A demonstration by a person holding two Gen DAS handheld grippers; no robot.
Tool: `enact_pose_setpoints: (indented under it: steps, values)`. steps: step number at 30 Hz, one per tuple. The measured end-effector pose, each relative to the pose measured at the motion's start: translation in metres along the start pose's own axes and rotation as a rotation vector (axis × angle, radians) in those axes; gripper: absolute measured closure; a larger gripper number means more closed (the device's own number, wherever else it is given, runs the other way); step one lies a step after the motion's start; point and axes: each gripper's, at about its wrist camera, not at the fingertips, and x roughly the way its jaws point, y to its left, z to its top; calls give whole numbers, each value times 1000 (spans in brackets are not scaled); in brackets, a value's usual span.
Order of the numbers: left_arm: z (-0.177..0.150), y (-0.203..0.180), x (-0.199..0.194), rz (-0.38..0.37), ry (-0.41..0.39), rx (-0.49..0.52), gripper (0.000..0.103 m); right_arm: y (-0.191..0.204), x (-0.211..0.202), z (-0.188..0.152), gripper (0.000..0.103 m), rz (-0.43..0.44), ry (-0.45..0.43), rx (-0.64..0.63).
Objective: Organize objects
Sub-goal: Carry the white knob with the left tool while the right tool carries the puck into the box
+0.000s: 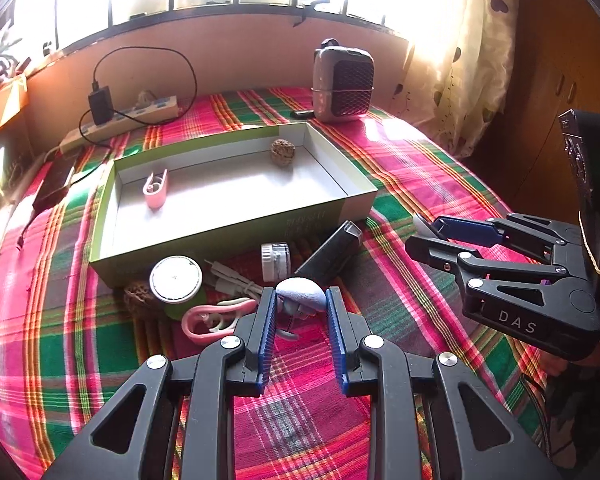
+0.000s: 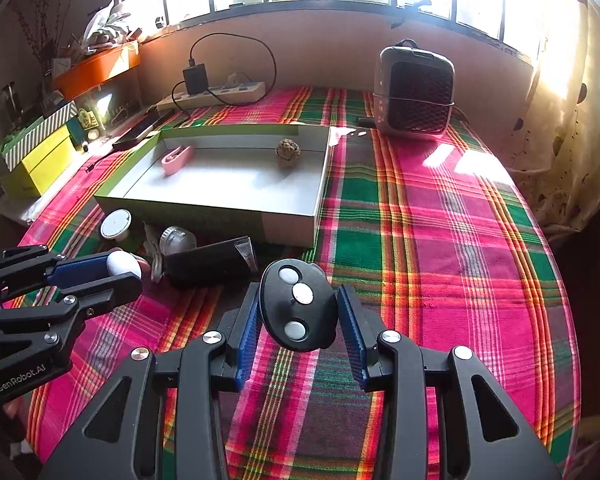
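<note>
Left wrist view: the left gripper point(image 1: 301, 304) is closed on a small pale lilac-grey rounded object point(image 1: 302, 293), pinched between the blue ribbed pads at their tips, just above the plaid cloth point(image 1: 420, 168). The object is smooth and egg-like on top, with a greyer part beneath; what it is cannot be told. At 3 o'clock the right gripper point(image 1: 424, 236) shows side-on, its body marked "DAS".

Right wrist view: the right gripper point(image 2: 298, 308) grips a black oval key fob point(image 2: 298, 305) with three round silver-white buttons set in a row along its length. At 9 o'clock the other tool's body reads "GenRobot.AI".

Container: an open green-sided box point(image 1: 236, 236) with a white interior lies at 12 o'clock from both grippers. Inside it are a pink clip point(image 1: 155, 189) toward 10 o'clock and a wrinkled brown walnut point(image 1: 283, 152) toward 1 o'clock, well apart. Faint print on the near wall cannot be read.

Outside the box, along its near wall: a white-lidded round tin point(image 1: 176, 279), a small clear jar point(image 1: 275, 261), a black rectangular case point(image 1: 332, 254), a second pink clip point(image 1: 216, 318), a grey cord point(image 1: 232, 282) and a second walnut point(image 1: 138, 298).
</note>
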Motion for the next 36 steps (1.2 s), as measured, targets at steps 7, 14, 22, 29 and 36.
enact_pose_setpoints:
  steps: [7, 14, 22, 29, 36]
  values:
    - [13, 18, -5, 31, -26, -28, 81, 9, -4, 22, 64, 17, -32, -29]
    - [28, 38, -3, 65, -46, -53, 80, 22, 4, 50, 64, 45, -50, -65]
    - [44, 61, 6, 99, -52, -81, 80, 36, 22, 83, 64, 84, -58, -96]
    - [55, 79, 22, 114, -37, -111, 80, 44, 50, 108, 64, 106, -39, -109]
    - [61, 88, 42, 119, -9, -111, 80, 53, 87, 126, 64, 148, 8, -126]
